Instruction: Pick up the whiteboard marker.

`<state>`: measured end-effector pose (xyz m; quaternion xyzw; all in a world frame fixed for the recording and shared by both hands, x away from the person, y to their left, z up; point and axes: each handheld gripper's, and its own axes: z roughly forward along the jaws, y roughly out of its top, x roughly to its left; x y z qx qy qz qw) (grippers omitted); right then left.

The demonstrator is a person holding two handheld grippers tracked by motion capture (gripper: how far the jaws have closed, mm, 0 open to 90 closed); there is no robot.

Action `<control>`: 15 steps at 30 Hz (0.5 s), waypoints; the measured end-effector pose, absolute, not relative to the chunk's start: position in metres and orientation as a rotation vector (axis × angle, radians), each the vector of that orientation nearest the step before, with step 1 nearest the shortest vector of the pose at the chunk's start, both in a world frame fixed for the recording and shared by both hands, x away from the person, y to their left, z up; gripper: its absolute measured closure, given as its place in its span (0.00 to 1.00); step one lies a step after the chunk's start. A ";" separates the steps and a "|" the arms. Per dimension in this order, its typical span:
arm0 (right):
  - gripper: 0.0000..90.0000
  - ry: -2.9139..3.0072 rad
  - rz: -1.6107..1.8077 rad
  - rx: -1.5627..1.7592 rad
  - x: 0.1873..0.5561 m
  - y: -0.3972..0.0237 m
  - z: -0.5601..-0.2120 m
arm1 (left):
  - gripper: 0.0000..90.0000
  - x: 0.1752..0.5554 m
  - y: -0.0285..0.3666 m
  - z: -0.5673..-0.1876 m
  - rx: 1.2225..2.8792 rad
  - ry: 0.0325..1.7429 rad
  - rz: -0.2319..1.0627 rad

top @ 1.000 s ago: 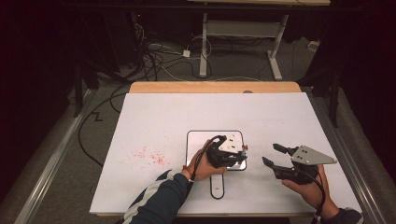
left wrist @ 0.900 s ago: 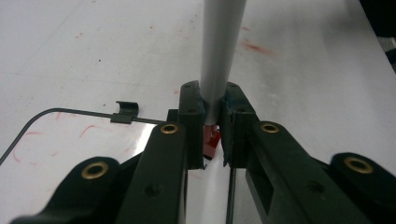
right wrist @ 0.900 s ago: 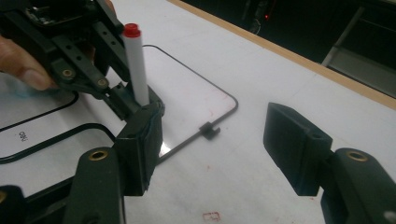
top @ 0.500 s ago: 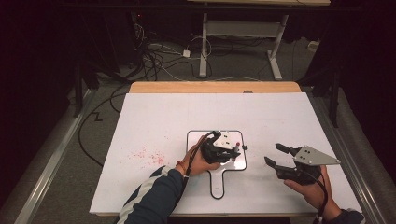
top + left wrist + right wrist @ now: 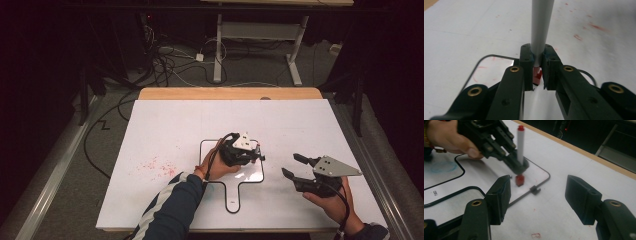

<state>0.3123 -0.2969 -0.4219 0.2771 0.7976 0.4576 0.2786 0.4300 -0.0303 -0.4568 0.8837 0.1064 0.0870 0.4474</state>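
Marker (image 5: 520,143): white-grey barrel, red end cap up top, red tip end down. Stands upright, clamped low on the barrel in the left claw (image 5: 517,166), red lower end just over the small whiteboard (image 5: 539,173) near its right edge.

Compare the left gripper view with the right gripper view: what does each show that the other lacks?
Left gripper view: red smears on the white sheet beyond the pen, and its own fingers clamped on the pen's grey barrel.

Right gripper view: the person's hand holding the left gripper, the pen's red top end, the table's wooden edge, a blue scribble, and the right gripper open with nothing between its fingers.

Both: the upright pen with its red lower end, and the black outline drawn on the sheet.
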 end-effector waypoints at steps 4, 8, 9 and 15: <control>0.43 2.143 1.232 0.744 0.313 -0.298 -0.423 | 0.87 0.444 -0.038 -0.456 2.186 0.307 0.265; 0.43 2.144 1.235 0.736 0.313 -0.297 -0.423 | 0.87 0.455 -0.047 -0.456 2.182 0.344 0.270; 0.43 2.145 1.233 0.739 0.312 -0.297 -0.423 | 0.88 0.456 -0.050 -0.455 2.187 0.344 0.268; 0.43 2.144 1.234 0.744 0.312 -0.299 -0.424 | 0.88 0.453 -0.053 -0.452 2.217 0.318 0.269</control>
